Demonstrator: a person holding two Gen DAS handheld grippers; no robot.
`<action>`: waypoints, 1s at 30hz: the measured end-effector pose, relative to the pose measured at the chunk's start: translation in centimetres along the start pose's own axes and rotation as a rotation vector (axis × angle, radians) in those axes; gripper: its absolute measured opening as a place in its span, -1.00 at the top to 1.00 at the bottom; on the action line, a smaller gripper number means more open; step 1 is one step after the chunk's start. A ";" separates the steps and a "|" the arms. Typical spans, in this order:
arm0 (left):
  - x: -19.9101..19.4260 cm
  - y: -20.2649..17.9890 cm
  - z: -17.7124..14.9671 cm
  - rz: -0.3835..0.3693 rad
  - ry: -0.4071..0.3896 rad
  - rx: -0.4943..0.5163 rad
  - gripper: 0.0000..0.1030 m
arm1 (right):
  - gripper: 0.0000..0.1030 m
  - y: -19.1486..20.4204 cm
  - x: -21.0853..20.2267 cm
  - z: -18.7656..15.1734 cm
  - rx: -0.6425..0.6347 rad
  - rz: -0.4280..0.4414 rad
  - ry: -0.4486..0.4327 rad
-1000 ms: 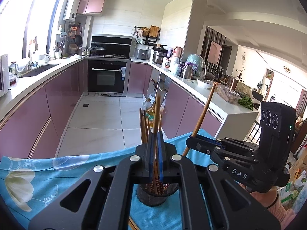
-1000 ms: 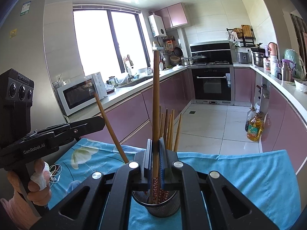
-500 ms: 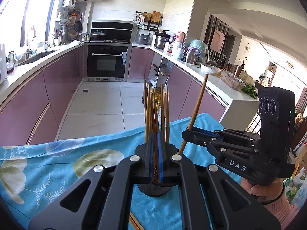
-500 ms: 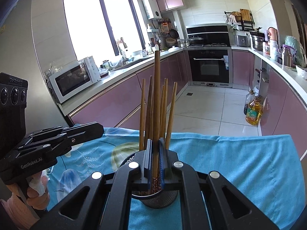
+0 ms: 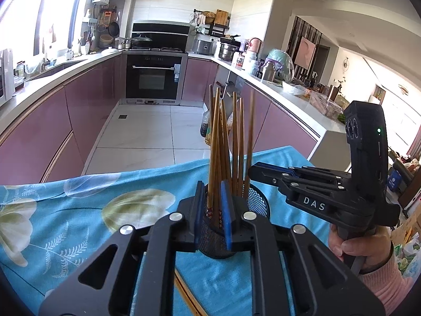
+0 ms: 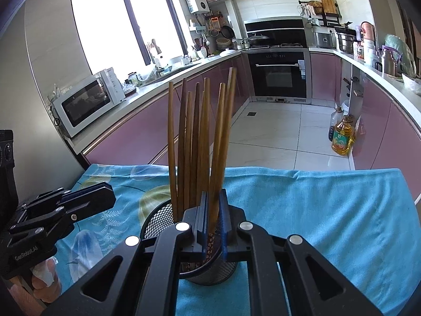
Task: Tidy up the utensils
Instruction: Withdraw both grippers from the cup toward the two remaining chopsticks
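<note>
Left fingers (image 5: 223, 197) sit low centre in the left wrist view, slightly spread. They have just been opening, with a chopstick (image 5: 214, 144) standing between the blue pads and a thin gap on either side of it. Its patterned end is down inside the holder (image 5: 256, 200), a black mesh cup right under the fingertips.

Right fingers (image 6: 223, 200) are low centre in the right wrist view, nearly pressed together and pinching a second chopstick (image 6: 223, 131). That one leans to the upper right and is blurred. Its lower end goes into the same holder.

More chopsticks (image 6: 184, 144) stand upright in the holder and fan out a bit at the top, reaching mid frame. I count roughly six or seven, but overlap makes it unsure.

The holder stands on a blue flower-print cloth (image 5: 79, 210) over the bench. One loose chopstick (image 5: 186, 295) lies flat on the cloth at the bottom edge of the left wrist view, partly under the rig.

In the left view the right fingers come in from the right with their tip just beside the bunch, and the right hand (image 5: 360, 247) grips the handle at lower right. In the right view the left hand (image 6: 44, 287) is at lower left.

Background has a microwave (image 6: 86, 100) at left, an oven (image 5: 152, 76) at upper centre and an oil bottle (image 6: 342, 137) on the floor at right.
</note>
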State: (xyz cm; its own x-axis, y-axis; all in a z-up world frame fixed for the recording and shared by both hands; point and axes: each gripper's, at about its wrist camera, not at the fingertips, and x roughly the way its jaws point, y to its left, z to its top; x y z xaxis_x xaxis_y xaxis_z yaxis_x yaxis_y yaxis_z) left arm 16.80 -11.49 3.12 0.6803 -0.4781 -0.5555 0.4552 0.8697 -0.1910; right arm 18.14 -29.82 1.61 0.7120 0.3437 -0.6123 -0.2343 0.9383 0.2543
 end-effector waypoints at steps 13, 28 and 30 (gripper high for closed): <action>-0.6 0.8 -1.5 0.044 -0.017 -0.007 0.08 | 0.33 0.2 -1.6 -0.7 0.004 -0.005 -0.047; -2.6 5.4 -6.0 0.139 0.041 -0.067 -0.58 | 0.07 4.1 -6.7 -5.0 -0.139 0.114 -0.059; -2.6 5.9 -7.1 0.154 0.060 -0.075 -0.59 | 0.02 4.6 -6.2 -6.2 -0.153 0.131 -0.022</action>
State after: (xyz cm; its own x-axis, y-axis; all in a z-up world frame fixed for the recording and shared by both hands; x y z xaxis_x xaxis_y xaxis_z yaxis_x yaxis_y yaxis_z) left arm 13.59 -4.27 -2.29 0.7022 -0.3324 -0.6297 0.3028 0.9398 -0.1585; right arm 8.50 -27.38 1.94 0.6824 0.4640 -0.5649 -0.4228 0.8809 0.2128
